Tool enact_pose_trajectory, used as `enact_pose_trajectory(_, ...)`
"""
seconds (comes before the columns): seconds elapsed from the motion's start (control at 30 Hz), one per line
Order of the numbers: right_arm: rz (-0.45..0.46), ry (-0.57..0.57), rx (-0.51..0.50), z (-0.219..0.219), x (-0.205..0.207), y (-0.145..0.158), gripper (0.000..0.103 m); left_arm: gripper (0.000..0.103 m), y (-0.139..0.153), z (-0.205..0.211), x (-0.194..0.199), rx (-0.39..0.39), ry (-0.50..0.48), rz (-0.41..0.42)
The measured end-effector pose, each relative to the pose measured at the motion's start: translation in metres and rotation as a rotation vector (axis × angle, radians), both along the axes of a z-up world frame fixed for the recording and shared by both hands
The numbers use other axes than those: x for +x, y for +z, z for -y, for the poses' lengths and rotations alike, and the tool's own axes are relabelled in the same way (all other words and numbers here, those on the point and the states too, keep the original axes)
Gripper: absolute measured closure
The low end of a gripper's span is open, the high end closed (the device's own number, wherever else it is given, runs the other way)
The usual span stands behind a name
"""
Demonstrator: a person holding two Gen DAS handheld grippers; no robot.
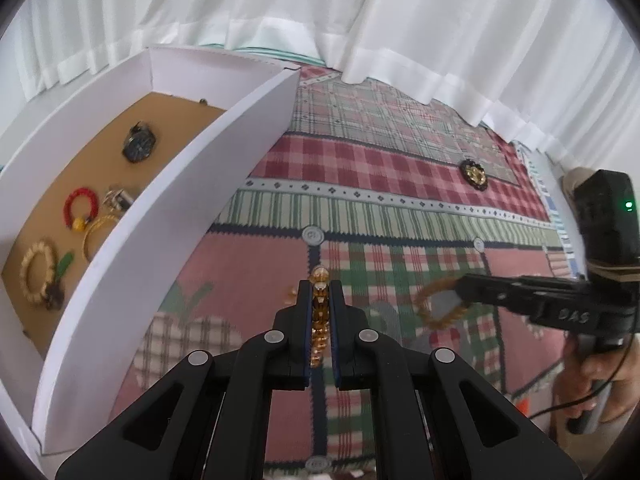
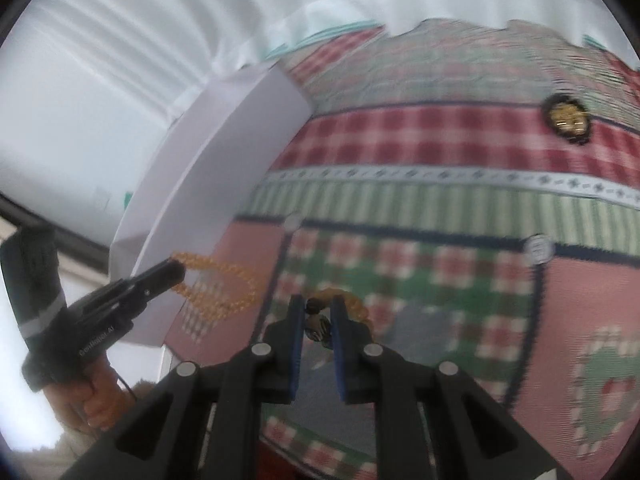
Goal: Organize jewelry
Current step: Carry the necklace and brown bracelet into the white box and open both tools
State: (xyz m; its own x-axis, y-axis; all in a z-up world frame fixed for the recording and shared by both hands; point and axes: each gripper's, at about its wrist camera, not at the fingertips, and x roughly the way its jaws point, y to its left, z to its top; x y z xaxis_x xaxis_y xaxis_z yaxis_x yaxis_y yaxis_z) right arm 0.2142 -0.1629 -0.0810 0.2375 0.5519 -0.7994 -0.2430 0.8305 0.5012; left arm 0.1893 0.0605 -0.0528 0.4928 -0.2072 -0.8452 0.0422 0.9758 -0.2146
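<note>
My left gripper (image 1: 320, 292) is shut on an amber bead bracelet (image 1: 319, 316), held above the patchwork cloth beside the white box (image 1: 168, 216). In the right wrist view this left gripper (image 2: 176, 270) holds the amber loop (image 2: 224, 284) against the box wall (image 2: 208, 184). My right gripper (image 2: 316, 312) is shut on a golden braided bracelet (image 2: 352, 304) with a dark charm; it also shows in the left wrist view (image 1: 460, 296) with the bracelet (image 1: 436, 304). A black-and-gold brooch (image 1: 473, 175) lies on the cloth far right (image 2: 567, 119).
The box holds a watch (image 1: 139, 146), a red bead ring (image 1: 81, 208), a gold bangle (image 1: 96, 232), a cream bead bracelet (image 1: 38, 276) and a silver piece (image 1: 118, 199). White curtains (image 1: 320, 12) hang behind. The patchwork cloth (image 1: 360, 208) covers the table.
</note>
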Motion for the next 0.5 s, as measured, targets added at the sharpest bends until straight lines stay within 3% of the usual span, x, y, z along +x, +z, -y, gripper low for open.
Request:
enact_pose_trajectory(0.23, 0.037, 0.114, 0.017, -0.052, 0.001, 0.025, 0.09, 0.098, 0.053, -0.041, -0.024, -0.076, 0.017, 0.036)
enact_pose_trajectory(0.4, 0.147, 0.204, 0.033, -0.098, 0.011, 0.084, 0.09, 0.098, 0.108, -0.096, -0.034, -0.069, 0.086, 0.105)
enact_pose_trajectory(0.5, 0.212, 0.26, 0.052, -0.131, 0.017, 0.119, 0.09, 0.098, 0.126, -0.128, -0.033, -0.015, 0.16, 0.136)
